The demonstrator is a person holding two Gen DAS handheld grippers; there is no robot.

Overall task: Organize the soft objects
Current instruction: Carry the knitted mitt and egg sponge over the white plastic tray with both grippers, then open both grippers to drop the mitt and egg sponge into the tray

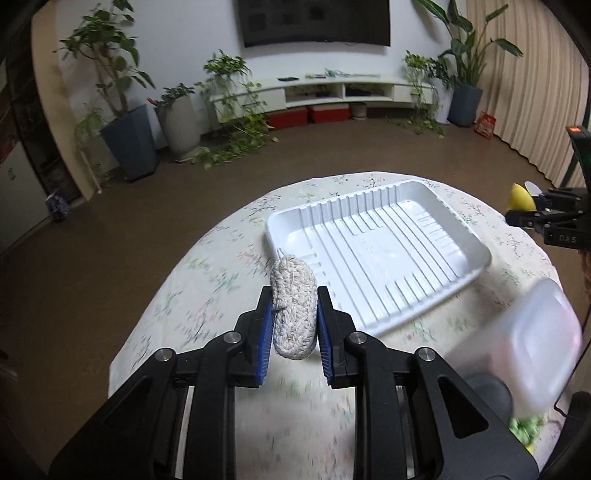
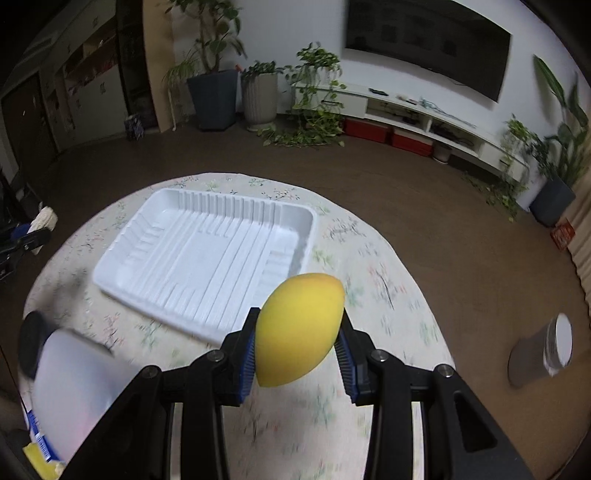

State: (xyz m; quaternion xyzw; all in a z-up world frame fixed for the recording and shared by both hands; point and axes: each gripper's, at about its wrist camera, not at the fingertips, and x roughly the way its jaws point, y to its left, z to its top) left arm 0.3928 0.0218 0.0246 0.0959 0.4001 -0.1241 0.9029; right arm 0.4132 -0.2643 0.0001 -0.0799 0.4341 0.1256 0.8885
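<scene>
Left gripper (image 1: 294, 308) clamped on knit pad (image 1: 293, 308), frame centre, near tray (image 1: 476, 254) edge. Right gripper (image 2: 298, 334) pinching yellow foam egg (image 2: 300, 328) mid-body, lower centre. Both likely light, squashy; best gripped across the middle, gently.

A home living room: wall-mounted television (image 1: 313, 22) above a low white media console (image 1: 332, 92) (potted plants (image 1: 127, 122) alongside).
</scene>
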